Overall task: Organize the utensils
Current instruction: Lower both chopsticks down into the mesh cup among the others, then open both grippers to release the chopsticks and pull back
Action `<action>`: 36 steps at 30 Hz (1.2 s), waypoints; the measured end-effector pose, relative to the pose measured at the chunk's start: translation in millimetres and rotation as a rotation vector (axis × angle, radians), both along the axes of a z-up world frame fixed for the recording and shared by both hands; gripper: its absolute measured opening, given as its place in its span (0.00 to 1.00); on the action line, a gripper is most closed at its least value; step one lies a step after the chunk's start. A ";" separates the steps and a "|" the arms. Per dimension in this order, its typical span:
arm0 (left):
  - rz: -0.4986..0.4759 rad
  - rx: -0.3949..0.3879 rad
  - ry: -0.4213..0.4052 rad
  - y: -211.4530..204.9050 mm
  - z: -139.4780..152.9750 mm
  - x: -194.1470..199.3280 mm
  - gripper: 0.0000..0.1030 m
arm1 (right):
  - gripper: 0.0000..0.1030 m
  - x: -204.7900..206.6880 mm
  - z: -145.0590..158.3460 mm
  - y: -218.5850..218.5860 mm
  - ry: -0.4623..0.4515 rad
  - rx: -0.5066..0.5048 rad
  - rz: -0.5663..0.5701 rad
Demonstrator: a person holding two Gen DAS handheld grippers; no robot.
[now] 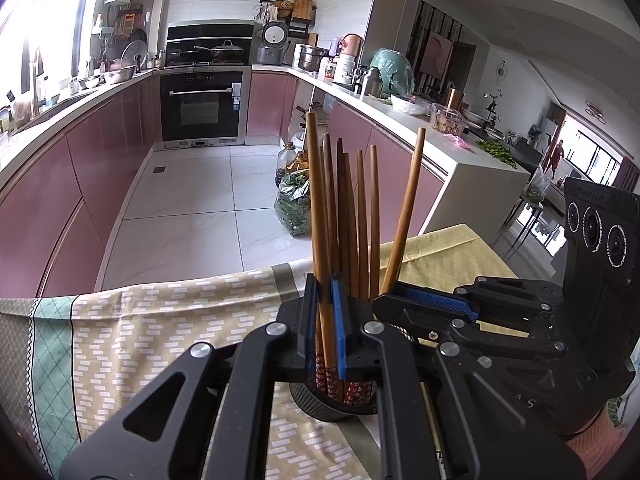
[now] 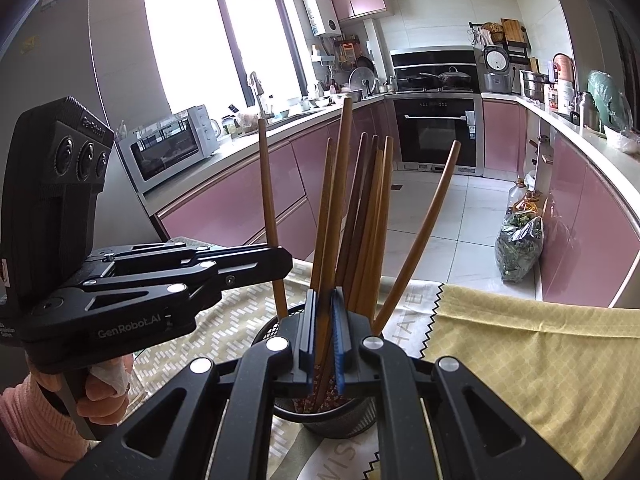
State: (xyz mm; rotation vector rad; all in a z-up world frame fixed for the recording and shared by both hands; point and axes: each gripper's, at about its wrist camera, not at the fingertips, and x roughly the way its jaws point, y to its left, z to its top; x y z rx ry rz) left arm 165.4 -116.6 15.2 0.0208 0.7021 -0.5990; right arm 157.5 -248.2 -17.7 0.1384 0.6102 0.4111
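Observation:
A black mesh utensil holder (image 1: 320, 402) (image 2: 320, 416) stands on the cloth-covered table and holds several brown wooden chopsticks (image 1: 352, 216) (image 2: 360, 216) upright. My left gripper (image 1: 325, 312) is shut on one chopstick (image 1: 316, 208) over the holder. My right gripper (image 2: 324, 328) is shut on a chopstick (image 2: 338, 184) over the same holder. In the left wrist view the right gripper (image 1: 384, 300) reaches in from the right. In the right wrist view the left gripper (image 2: 286, 266) reaches in from the left against a chopstick (image 2: 267, 184).
The table carries a patterned cloth (image 1: 140, 328) and a yellow cloth (image 2: 540, 360). Beyond its far edge lies the tiled kitchen floor with a bag of greens (image 1: 294, 208) (image 2: 518, 250), pink cabinets and an oven (image 1: 202, 108).

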 end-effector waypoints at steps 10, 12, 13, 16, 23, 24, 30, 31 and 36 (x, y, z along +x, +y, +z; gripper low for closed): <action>0.004 -0.001 0.010 1.5 -4.2 5.6 0.08 | 0.07 2.5 -0.9 -1.5 0.003 0.000 -0.002; 0.005 -0.001 0.013 2.0 -4.6 6.3 0.08 | 0.07 3.6 -0.7 -1.9 0.004 0.001 -0.003; 0.006 -0.001 0.016 2.0 -5.0 7.2 0.08 | 0.07 4.3 -0.7 -1.8 0.004 0.000 -0.001; 0.005 -0.004 0.024 2.6 -7.0 9.7 0.08 | 0.07 5.9 -1.2 -1.4 0.006 -0.003 0.000; 0.007 -0.002 0.035 2.7 -9.7 14.8 0.08 | 0.07 9.2 -3.7 -2.2 0.012 -0.004 -0.002; 0.008 -0.002 0.037 2.5 -10.0 15.9 0.08 | 0.07 9.9 -4.0 -2.9 0.013 -0.004 -0.003; 0.010 -0.002 0.049 2.4 -15.1 20.7 0.08 | 0.07 11.9 -3.1 -2.0 0.016 -0.002 -0.006; 0.010 -0.002 0.052 2.2 -16.2 21.6 0.08 | 0.07 12.1 -3.4 -1.8 0.017 -0.001 -0.005; 0.012 0.001 0.057 1.4 -18.5 24.6 0.08 | 0.07 13.6 -4.3 -1.6 0.022 0.000 -0.002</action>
